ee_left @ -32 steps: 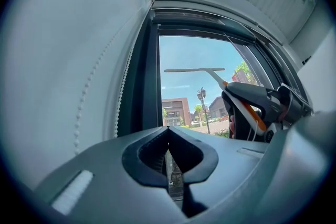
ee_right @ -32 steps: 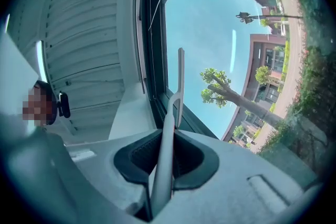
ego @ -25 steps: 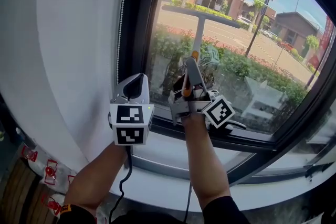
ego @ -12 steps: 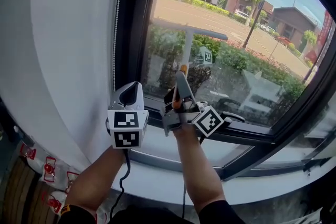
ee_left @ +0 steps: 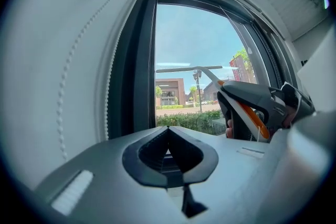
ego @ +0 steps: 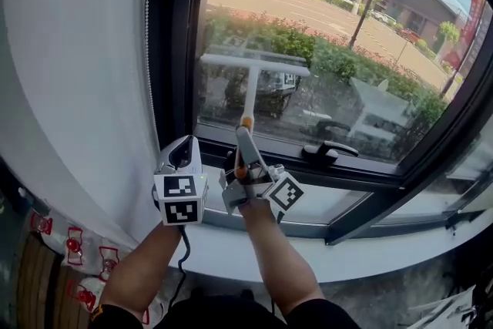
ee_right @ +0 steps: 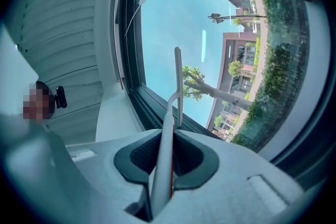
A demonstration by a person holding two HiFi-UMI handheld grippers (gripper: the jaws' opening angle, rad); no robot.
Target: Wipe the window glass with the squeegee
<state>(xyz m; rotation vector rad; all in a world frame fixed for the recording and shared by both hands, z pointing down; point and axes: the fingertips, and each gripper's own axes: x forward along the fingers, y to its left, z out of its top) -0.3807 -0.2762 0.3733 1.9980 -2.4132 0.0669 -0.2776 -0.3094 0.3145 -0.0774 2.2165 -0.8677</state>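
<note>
The squeegee (ego: 253, 65) has a white shaft and a crossbar blade lying flat against the lower part of the window glass (ego: 339, 35). My right gripper (ego: 241, 164) is shut on its orange-and-grey handle, just above the bottom frame. In the right gripper view the handle (ee_right: 164, 160) runs up between the jaws, and the blade (ee_right: 178, 86) shows edge-on against the pane. My left gripper (ego: 183, 154) sits close to the left of the right one, by the dark window frame, shut and holding nothing. In the left gripper view the squeegee (ee_left: 189, 67) and the right gripper (ee_left: 252, 107) appear at the right.
A black window handle (ego: 330, 152) lies on the bottom frame right of my grippers. A white sill (ego: 323, 258) runs below. A white blind (ego: 77, 58) with a bead chain (ego: 146, 42) covers the wall to the left. Red-tagged things (ego: 73, 250) lie on the floor.
The squeegee blade has slid down the glass from high on the pane to near the bottom frame. Both grippers have dropped with it, the left staying beside the right.
</note>
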